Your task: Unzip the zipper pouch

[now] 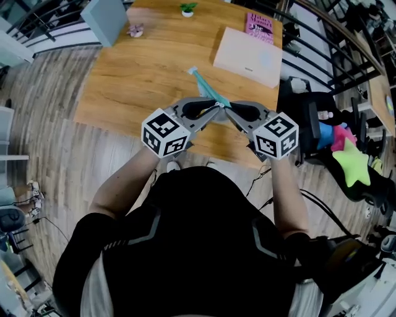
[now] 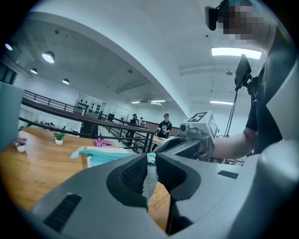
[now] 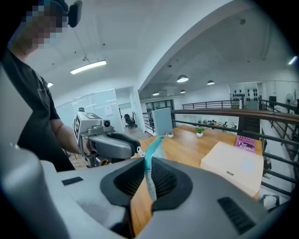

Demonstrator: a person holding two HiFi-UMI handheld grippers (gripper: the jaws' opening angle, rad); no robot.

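Observation:
In the head view a teal zipper pouch [image 1: 208, 93] hangs in the air over the near edge of the wooden table [image 1: 136, 74]. Both grippers meet at its near end. My left gripper [image 1: 216, 110] pinches a thin pale tab [image 2: 149, 179] at the pouch's end, and the teal pouch [image 2: 105, 155] stretches away to the left past the left gripper [image 2: 150, 156]. My right gripper [image 1: 228, 112] is shut on the teal fabric [image 3: 150, 179], which runs between the right gripper's [image 3: 149, 158] pads. The left gripper's tip [image 3: 133, 150] touches the pouch in the right gripper view.
A beige flat box [image 1: 249, 57] and a pink book [image 1: 259, 26] lie at the table's far right. A small potted plant [image 1: 187, 9], a grey panel [image 1: 104, 20] and a small pinkish object [image 1: 135, 29] stand at the back. A chair with a green star toy [image 1: 352, 162] is to the right.

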